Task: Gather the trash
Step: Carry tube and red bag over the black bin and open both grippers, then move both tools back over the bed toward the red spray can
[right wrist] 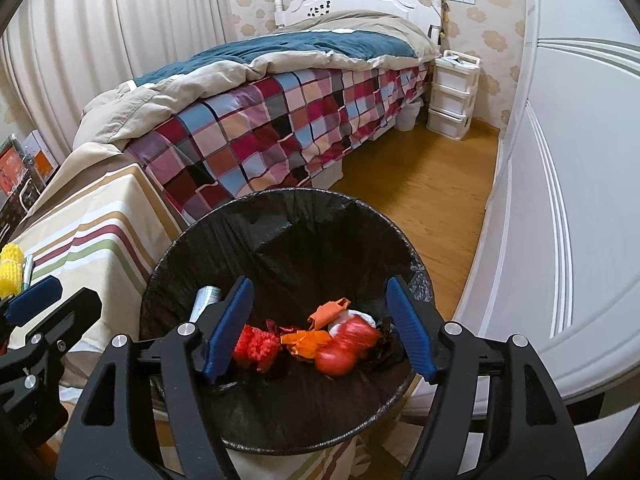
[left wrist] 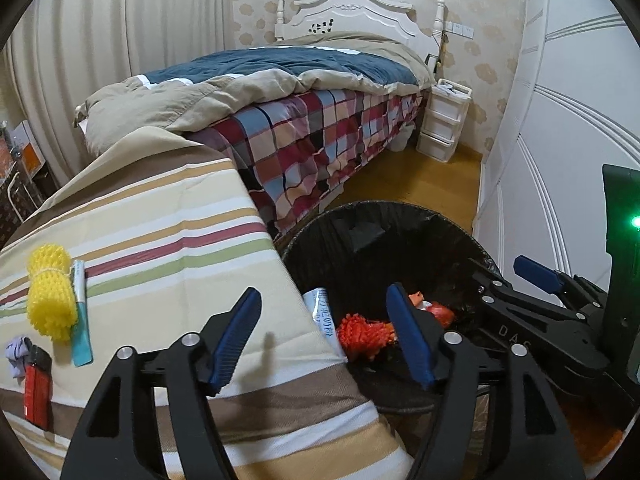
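Note:
A black-lined trash bin stands beside a striped-cloth table. Inside lie a red foam net, orange scraps, a red bag and a white tube. On the table lie a yellow foam net, a teal-and-white tube, a red lighter and a crumpled bluish scrap. My left gripper is open and empty over the table's edge beside the bin. My right gripper is open and empty above the bin.
A bed with a checked blanket lies behind the table and bin. A white drawer unit stands at its head. A white wardrobe lines the right side, with wooden floor between. Boxes stand at far left.

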Demonstrator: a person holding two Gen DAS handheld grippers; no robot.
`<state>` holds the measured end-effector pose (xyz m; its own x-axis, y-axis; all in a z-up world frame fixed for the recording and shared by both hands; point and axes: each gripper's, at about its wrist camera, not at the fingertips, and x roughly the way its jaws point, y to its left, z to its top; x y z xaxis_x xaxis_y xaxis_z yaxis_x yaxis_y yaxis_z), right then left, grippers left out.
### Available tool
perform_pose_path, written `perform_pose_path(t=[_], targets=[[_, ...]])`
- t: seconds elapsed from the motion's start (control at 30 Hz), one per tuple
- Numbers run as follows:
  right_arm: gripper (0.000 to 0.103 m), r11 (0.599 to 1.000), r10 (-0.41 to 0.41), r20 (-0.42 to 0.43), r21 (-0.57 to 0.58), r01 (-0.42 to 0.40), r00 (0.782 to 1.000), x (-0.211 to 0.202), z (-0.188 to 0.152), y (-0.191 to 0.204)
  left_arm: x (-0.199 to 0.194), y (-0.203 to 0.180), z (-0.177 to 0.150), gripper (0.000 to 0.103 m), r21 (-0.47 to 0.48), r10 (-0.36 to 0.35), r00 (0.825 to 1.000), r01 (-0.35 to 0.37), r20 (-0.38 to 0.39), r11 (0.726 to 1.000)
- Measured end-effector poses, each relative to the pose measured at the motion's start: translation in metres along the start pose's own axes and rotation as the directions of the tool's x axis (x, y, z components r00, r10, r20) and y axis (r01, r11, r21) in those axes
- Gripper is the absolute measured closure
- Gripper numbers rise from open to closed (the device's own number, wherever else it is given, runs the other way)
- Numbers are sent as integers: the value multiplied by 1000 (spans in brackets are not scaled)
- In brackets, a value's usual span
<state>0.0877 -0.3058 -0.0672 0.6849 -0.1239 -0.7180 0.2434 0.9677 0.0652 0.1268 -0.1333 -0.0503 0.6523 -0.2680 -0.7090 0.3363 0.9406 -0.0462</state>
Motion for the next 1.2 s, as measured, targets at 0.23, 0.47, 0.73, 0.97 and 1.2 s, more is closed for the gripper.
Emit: perform_pose_path(t=[0.23, 0.47, 0.73, 0.97, 1.2], targets=[[31, 1000, 4, -2, 5, -4, 1000, -11, -7, 6, -9, 16, -6, 29, -37, 18, 1000, -18, -2, 999], [29, 998, 55, -9, -18, -55, 998, -28, -18, 34, -28, 46, -22, 29, -84, 75, 997, -76, -10, 994], [28, 992, 97, -10, -81, -98, 995, -49, -21, 72, -58, 91, -45, 29, -143, 145, 989, -144, -4, 979], [28, 975, 170, -31, -141, -173, 985, -59, -36, 118, -83, 129, -64, 29, -195, 218, 976, -214, 0, 957], [28, 952, 208, -69, -216, -219, 976, -58, -49, 162, -86, 166, -75, 37, -241, 257, 966, -257, -34, 936]])
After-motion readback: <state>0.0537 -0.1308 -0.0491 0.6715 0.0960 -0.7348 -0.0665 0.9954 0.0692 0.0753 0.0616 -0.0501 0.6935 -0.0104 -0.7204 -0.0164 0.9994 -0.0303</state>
